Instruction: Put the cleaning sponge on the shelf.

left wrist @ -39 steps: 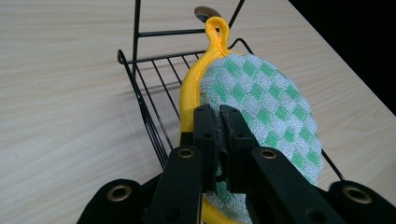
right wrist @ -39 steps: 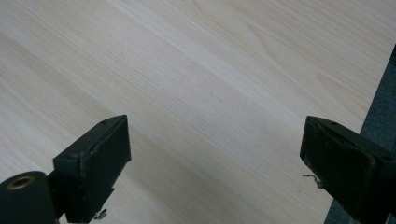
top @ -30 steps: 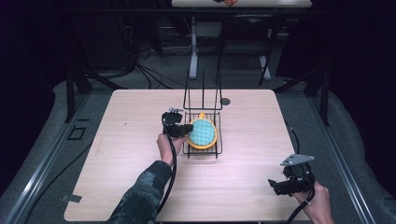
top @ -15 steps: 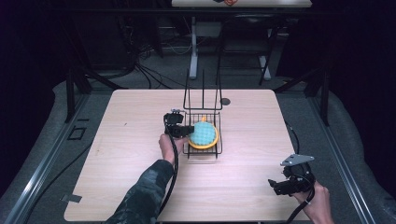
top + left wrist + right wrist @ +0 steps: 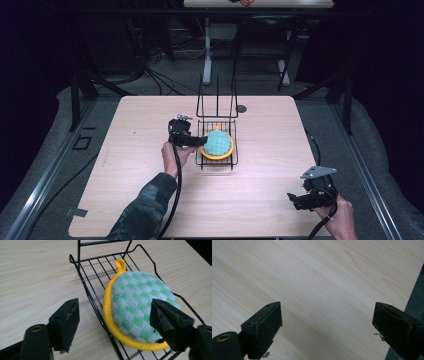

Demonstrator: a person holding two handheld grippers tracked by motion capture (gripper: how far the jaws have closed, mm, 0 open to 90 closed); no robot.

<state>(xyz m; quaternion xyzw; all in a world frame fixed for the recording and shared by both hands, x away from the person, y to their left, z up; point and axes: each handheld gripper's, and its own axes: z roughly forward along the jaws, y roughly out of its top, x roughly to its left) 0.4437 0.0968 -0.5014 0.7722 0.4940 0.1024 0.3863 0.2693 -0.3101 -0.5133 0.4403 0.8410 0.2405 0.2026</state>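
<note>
I count 2 grippers, 1 wire rack and 1 pot holder on 1 wooden table (image 5: pixel 140 200).

My left gripper (image 5: pixel 192 140) is near the table's centre, just left of the black wire rack (image 5: pixel 216 150). In the left gripper view its jaws are spread wide: one black pad is over bare wood left of the rack's side rail, the other over the right part of the pot holder (image 5: pixel 140 307). They pinch nothing; I can't tell if the right pad touches the cloth.

The pot holder lies in the rack's tray, tilted w/ its left rim resting against the raised side rail. It is round, w/ a woven green-and-pale check top, a thick yellow border and 1 small yellow hanging loop (image 5: pixel 120 264) pointing to the far side. Its near-right edge is hidden behind my jaw.

The rack is thin black wire, parallel bars for the floor, curved side rails, and an upright frame at the far end, which is cut off at the top in the left gripper view.

My right gripper (image 5: pixel 300 200) is at the near right corner of the table, well apart from the rack, w/ a grey 3-cornered plate on top. In the right gripper view its jaws are also spread wide, w/ pale, fine-grained wood between them and the table's edge at the right. My right hand (image 5: pixel 340 222) is partly cut off by the bottom of the high view.
</note>
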